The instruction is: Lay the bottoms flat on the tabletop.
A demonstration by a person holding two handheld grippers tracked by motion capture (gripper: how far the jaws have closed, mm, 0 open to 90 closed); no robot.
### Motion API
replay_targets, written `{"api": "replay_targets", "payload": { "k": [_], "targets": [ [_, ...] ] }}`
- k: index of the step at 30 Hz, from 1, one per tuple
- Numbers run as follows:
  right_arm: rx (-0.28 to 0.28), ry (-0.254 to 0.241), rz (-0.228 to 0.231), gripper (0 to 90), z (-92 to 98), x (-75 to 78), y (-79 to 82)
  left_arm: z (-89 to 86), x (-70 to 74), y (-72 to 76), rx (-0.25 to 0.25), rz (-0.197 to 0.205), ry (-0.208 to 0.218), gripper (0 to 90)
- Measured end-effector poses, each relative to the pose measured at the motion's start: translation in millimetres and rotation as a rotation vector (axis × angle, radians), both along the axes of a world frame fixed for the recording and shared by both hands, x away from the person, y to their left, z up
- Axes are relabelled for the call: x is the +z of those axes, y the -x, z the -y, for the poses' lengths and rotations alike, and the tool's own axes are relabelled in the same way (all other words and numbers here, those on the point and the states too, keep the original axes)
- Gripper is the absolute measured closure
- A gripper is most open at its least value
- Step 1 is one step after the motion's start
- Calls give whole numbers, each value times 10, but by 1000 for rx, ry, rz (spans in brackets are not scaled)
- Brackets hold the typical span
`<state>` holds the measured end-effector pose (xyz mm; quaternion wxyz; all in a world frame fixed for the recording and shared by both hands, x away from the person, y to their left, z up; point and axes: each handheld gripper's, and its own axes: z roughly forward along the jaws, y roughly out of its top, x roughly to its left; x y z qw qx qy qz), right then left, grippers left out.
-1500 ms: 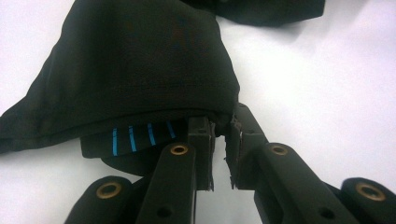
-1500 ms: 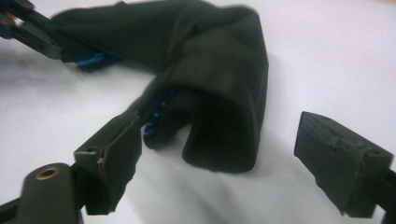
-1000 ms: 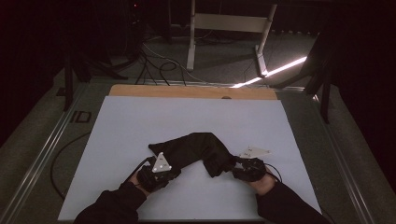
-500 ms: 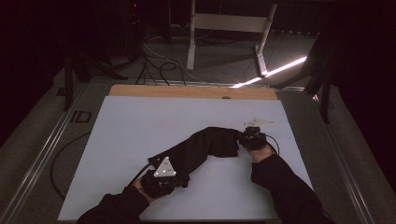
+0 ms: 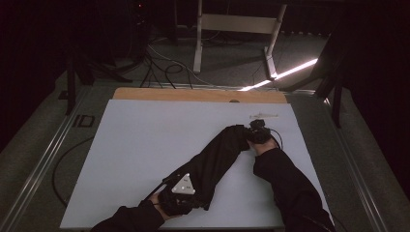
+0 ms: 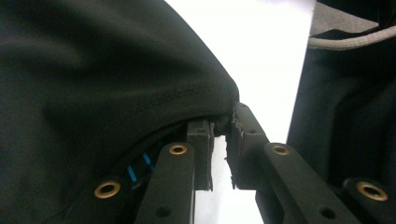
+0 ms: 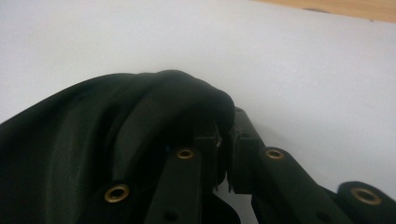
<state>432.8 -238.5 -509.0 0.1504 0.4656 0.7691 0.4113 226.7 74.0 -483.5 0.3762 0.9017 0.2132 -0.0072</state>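
Now the black cloth (image 5: 217, 157) lies stretched longer between both hand-held grippers.

The black garment (image 5: 217, 157) I'm handling reads as a soft, matt woven cloth; in the left gripper view its hem shows a fine stitched seam (image 6: 187, 95), and it drapes in smooth folds. My left tongs (image 6: 219, 140) are matt black plastic with brass-coloured metal eyelets (image 6: 178, 149), and their pads (image 6: 233, 158) look rough and frayed at the edges. The right tongs (image 7: 225, 151) have the same finish. The desk (image 5: 145, 145) carries a smooth, pale, matt sheet, with a strip of bare light wood (image 5: 193, 95) along its far edge.
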Motion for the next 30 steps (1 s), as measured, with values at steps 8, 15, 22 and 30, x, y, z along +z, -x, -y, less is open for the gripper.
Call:
{"api": "replay_targets", "payload": {
  "k": [8, 15, 22, 30],
  "targets": [
    [0, 15, 8, 545, 101, 103, 122, -81, 114, -11, 17, 39, 46, 661],
    [-41, 8, 38, 308, 356, 244, 403, -122, 256, -6, 45, 82, 95, 477],
    [36, -79, 75, 151, 366, 433, 788, -20, 372, -73, 75, 114, 118, 303],
    [145, -95, 114, 138, 156, 560, 1311, 307, 395, -129, 47, 132, 81, 284]
  ]
}}
